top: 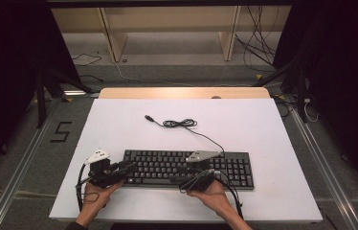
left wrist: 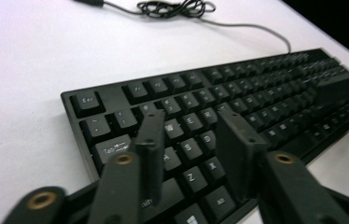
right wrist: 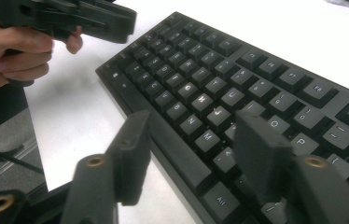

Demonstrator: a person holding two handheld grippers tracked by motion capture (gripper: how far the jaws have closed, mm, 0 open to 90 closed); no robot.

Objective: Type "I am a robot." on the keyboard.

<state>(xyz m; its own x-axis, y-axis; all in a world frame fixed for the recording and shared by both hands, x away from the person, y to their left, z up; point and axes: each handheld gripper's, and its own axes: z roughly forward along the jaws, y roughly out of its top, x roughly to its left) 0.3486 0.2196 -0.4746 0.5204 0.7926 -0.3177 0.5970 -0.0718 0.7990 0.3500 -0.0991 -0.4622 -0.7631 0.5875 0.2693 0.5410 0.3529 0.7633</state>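
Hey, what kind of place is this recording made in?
Probably a lab or workshop recording bay, not an office: a white table holding just a black keyboard, loose cables on the floor, and dark frame stands on each side.

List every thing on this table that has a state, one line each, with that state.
Black full-size keyboard: flat on the white table, keys up.
Black keyboard cable: unplugged, partly bundled, lying loose.
Left gripper: open, jaws over the left keys, gripping nothing.
Right gripper: open above the keyboard's near edge, gripping nothing.
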